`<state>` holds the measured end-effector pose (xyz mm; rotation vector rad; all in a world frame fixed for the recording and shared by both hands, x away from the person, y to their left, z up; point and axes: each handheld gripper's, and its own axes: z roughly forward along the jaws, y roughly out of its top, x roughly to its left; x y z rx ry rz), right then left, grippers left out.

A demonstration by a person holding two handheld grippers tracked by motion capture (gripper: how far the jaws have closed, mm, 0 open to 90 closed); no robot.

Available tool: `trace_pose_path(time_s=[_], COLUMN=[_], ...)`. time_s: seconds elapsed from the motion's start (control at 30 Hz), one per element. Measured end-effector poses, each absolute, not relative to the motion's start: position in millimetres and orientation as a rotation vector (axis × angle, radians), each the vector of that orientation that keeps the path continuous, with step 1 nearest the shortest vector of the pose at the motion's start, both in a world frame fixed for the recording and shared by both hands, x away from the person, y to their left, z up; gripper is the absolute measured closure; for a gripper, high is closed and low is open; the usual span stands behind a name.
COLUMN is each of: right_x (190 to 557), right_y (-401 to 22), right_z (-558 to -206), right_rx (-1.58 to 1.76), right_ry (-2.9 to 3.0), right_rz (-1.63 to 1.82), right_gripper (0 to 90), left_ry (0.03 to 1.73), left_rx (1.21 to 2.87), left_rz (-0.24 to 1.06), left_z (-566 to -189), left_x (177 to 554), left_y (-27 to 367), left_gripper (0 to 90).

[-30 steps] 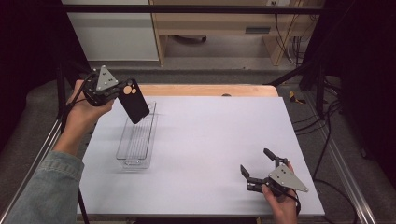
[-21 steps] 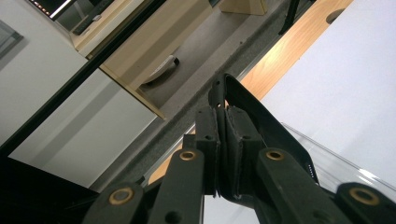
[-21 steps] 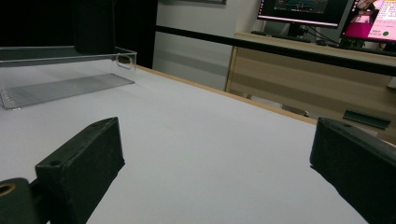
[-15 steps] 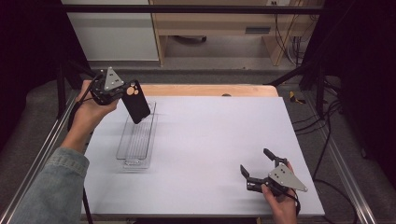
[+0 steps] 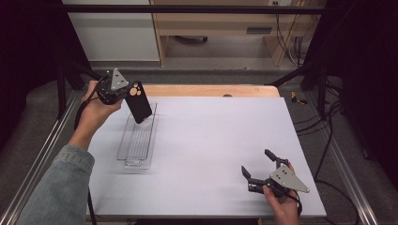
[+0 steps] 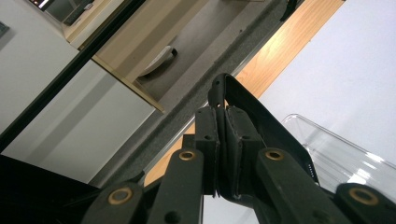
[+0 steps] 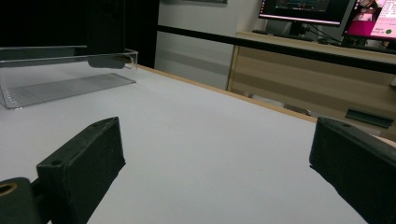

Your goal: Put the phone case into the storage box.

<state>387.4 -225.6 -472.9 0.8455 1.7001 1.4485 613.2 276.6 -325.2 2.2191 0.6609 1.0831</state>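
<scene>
From the high view, I am holding a flat black phone case with orange-ringed camera holes (image 5: 139, 101) in my left gripper (image 5: 127, 92), jaws clamped on its upper end, so it is hanging tilted over the far end of the clear ribbed plastic tray (image 5: 137, 140) near the desk's (image 5: 216, 140) far left corner. My right gripper (image 5: 259, 171) is resting near the desk's near right corner, jaws spread wide with nothing between them.

In the left gripper view, my two black pads (image 6: 208, 135) are pinching the thin black wall of the case (image 6: 261, 121), with the tray's clear rim (image 6: 341, 149) below.

In the right gripper view, my open jaws are framing bare white desk (image 7: 210, 154), with the tray (image 7: 60, 84) and the dangling case (image 7: 105, 35) far off.

I am judging the case as light, thin and slightly flexible, slick on its faces; gripping a stiff edge near a corner seems safest, as the middle may bow.
</scene>
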Motion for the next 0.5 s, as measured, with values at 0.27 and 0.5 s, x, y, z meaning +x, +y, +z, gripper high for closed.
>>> trace_pose_path(time_s=[0.27, 0.5], right_x=[387.2, 387.1], right_y=[-223.8, -223.5], right_z=[-472.9, -473.0], right_rx=[0.835, 0.833], right_ry=[1.707, 1.709], right_rz=[1.443, 1.442], right_gripper=[3.4, 3.4], left_ry=[0.638, 0.629], left_rx=[2.231, 2.239], left_rz=[1.091, 1.098], left_z=[-327.1, -328.9], left_x=[613.9, 613.7], left_y=[272.4, 270.7], left_gripper=[83.8, 83.8])
